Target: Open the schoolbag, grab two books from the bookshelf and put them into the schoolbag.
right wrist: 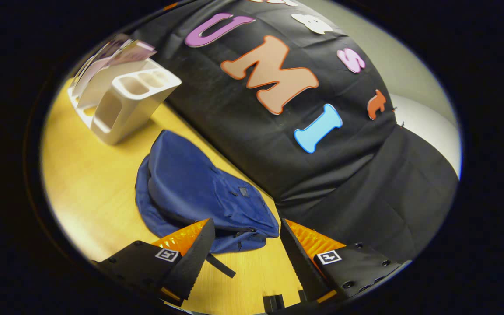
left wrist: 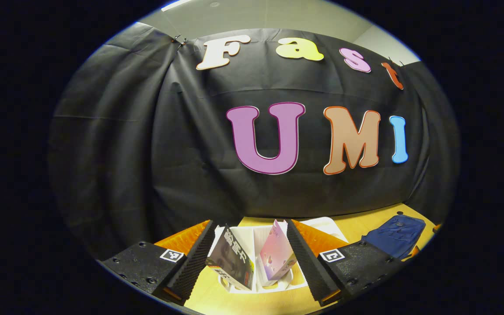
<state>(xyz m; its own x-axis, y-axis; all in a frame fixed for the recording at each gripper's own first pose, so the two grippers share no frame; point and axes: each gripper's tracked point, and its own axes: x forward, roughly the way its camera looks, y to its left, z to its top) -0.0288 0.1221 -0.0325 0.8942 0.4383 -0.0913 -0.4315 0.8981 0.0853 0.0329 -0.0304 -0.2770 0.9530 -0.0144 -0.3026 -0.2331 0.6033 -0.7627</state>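
In the left gripper view a white bookshelf [left wrist: 260, 245] stands on the wooden table with a dark-covered book [left wrist: 232, 258] and a pink book [left wrist: 276, 256] leaning in it. My left gripper [left wrist: 250, 262] is open, its fingers to either side of the books and apart from them. The blue schoolbag [left wrist: 396, 234] lies flat to the right. In the right gripper view the schoolbag [right wrist: 199, 192] lies zipped shut just ahead of my open right gripper [right wrist: 247, 253], near its zipper edge. The bookshelf [right wrist: 120, 98] stands at the upper left with books [right wrist: 112, 54] in it.
The black cloth wall [right wrist: 344, 175] runs close behind the bag and the shelf. Bare yellow tabletop [right wrist: 85, 183] lies between bag and shelf. A black strap [right wrist: 219, 264] of the bag trails on the table by my right gripper's left finger.
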